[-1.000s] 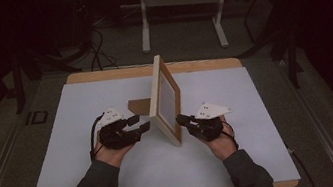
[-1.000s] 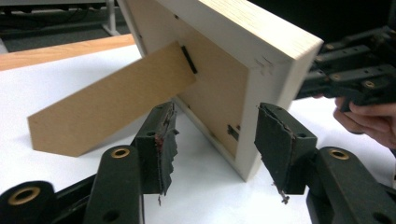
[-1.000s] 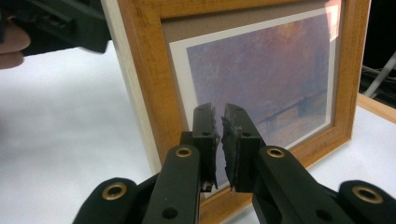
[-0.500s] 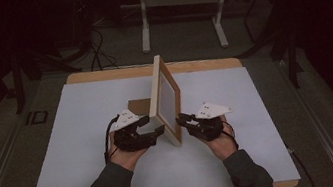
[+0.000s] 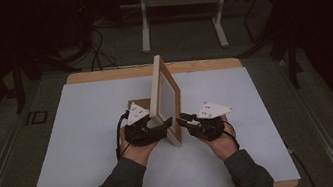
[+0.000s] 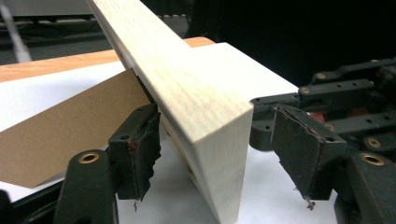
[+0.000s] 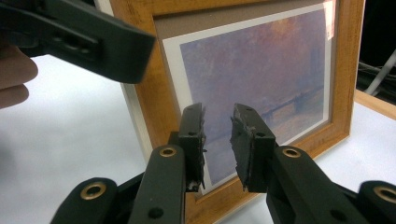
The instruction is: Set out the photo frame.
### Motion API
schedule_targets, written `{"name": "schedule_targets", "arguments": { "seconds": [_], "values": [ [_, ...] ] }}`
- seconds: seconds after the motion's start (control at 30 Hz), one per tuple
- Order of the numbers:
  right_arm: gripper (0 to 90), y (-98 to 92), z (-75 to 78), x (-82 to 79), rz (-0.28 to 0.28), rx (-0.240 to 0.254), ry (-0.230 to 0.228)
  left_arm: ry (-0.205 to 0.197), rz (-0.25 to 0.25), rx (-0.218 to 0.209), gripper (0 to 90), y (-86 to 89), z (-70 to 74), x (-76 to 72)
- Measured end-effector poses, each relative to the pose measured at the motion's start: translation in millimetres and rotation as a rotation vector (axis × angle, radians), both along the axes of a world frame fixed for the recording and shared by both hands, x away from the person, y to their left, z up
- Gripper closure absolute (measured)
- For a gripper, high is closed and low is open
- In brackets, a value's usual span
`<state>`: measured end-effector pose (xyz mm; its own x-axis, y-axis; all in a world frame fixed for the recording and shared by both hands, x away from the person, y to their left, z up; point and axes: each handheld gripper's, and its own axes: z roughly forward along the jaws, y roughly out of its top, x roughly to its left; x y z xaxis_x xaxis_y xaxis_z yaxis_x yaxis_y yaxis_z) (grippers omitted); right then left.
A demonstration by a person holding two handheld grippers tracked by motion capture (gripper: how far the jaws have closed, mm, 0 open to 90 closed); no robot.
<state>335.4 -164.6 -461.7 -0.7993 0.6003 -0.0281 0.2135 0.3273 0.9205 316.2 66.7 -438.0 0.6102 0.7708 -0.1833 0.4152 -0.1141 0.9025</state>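
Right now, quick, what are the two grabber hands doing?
Left gripper: open, its jaws just widened, set either side of the picture frame's edge, pads not pressing.
Right gripper: open a little, holding nothing, pointed at the frame's front.

We count one picture frame (image 5: 164,99) standing on one table (image 5: 85,136), and behind it one brown cardboard prop (image 6: 65,126). We count two grippers, the left gripper (image 5: 162,124) and the right gripper (image 5: 182,119), each with two black jaws and one grey three-cornered plate. We see two hands with two dark sleeves, and one metal stand (image 5: 177,0) on the floor beyond the table.
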Motion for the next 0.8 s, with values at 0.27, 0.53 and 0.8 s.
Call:
{"name": "schedule_targets", "arguments": {
  "seconds": [0.27,0.53,0.8],
  "values": [
    [72.8,-3.8,-0.3,0.5,-0.004,0.005,0.001,0.040,0.053,0.017,50.6,-3.9,-2.7,5.2],
    [71.8,-6.0,-1.1,0.8,-0.007,0.007,0.009,0.042,0.073,0.027,56.3,-5.2,-2.8,5.2],
    [71.1,-7.6,-0.9,1.5,-0.006,0.008,0.007,0.066,0.089,0.018,61.3,2.7,-2.2,8.0]
  ]
}}
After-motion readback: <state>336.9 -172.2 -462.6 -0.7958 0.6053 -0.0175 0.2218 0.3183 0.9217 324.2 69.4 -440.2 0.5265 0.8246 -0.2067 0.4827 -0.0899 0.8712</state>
